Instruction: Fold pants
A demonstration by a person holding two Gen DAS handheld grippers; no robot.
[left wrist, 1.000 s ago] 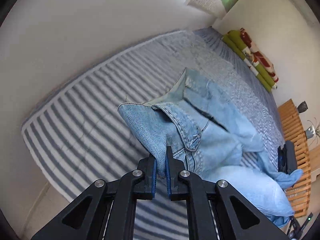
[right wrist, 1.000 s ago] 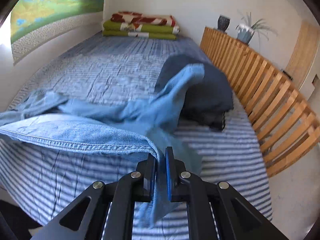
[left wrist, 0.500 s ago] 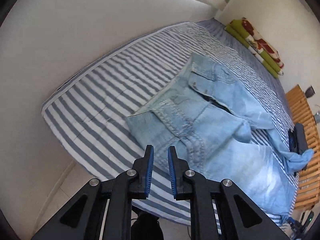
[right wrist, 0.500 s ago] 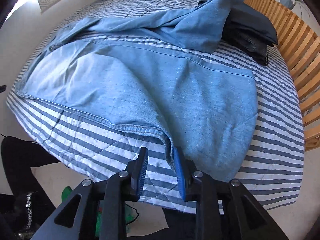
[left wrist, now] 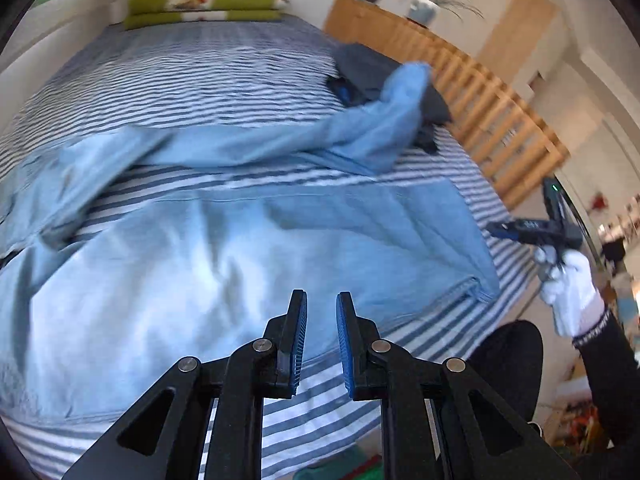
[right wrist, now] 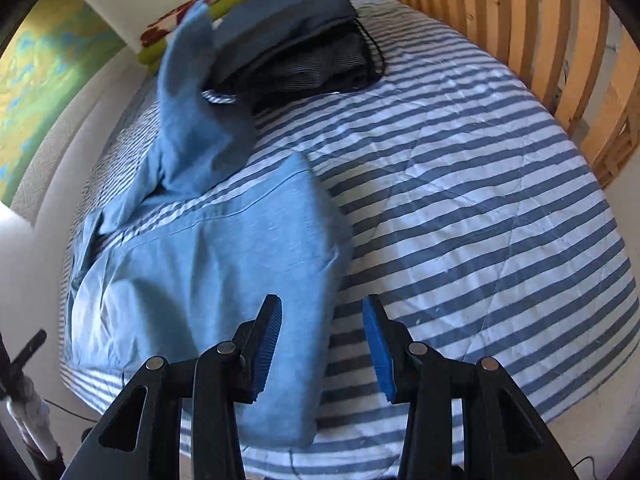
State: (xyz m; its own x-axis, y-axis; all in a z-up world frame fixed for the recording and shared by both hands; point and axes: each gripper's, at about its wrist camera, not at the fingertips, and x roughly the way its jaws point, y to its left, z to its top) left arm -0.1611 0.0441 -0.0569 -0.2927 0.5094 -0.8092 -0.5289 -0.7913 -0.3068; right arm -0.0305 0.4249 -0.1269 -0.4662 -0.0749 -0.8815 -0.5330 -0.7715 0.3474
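Observation:
Light blue jeans lie spread across the striped bed. One leg lies along the near edge; the other leg runs up onto a dark folded pile. My left gripper hovers over the near leg, open by a narrow gap with nothing in it. My right gripper hangs over the hem end of the near leg. Its jaws are opening; the cloth lies below them and the pads do not press on it. In the left wrist view, the right gripper is held by a white-gloved hand.
A dark folded pile of clothes sits near the wooden slatted rail. Green and red folded blankets lie at the bed's far end. Pots stand on the rail. Striped cover shows bare right of the jeans.
Both grippers have let go of the jeans, which now lie on the bed. The left gripper swung from the waistband to the leg. The right gripper sank and opened wider.

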